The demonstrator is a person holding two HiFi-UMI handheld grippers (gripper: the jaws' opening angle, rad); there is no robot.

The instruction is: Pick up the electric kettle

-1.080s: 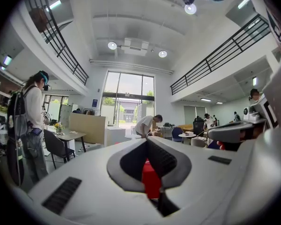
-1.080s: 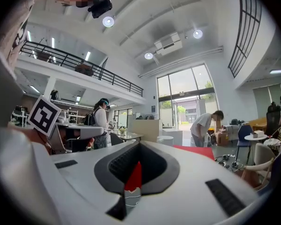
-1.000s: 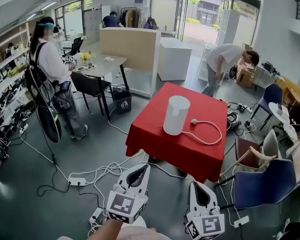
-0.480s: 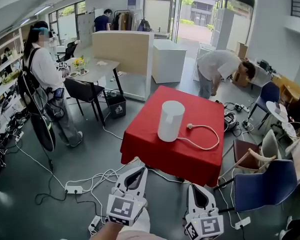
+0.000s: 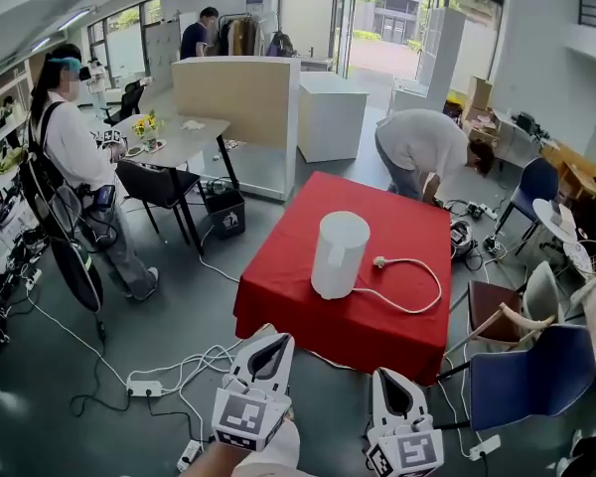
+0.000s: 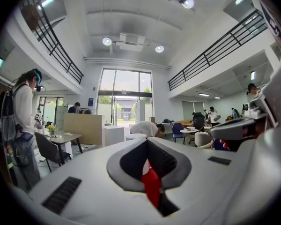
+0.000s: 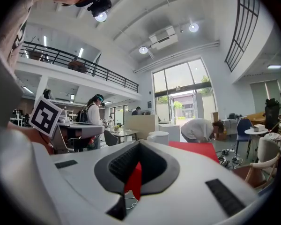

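We see the electric kettle (image 5: 339, 254), a plain white cylinder, standing upright near the middle of the table with the red cloth (image 5: 278, 301), well ahead of both our grippers and touched by neither. Its white cord (image 5: 441, 286) lies in a loose loop on the cloth to the kettle's right, and the plug (image 5: 381, 262) rests near the kettle's body. In the right gripper view the kettle (image 7: 158, 137) shows just past the jaw tips, with the red cloth (image 7: 194, 149) beside it. Low in the head view we hold the left gripper (image 5: 276, 338) clenched, its jaws meeting at the tips with nothing between them. The left gripper view shows the same, with only red cloth visible through the gap behind the tips. The right gripper (image 5: 388, 375) is likewise closed and empty, pointing toward the table's near edge. Below both grippers, white cables and a power strip (image 5: 144, 389) trail across the grey floor. A blue chair (image 5: 521, 371) stands to the right of the table. Beyond the table a person in a light shirt (image 5: 422, 145) bends forward, and far to the left another person with a backpack (image 5: 70, 142) stands beside a dark desk (image 5: 184, 145).
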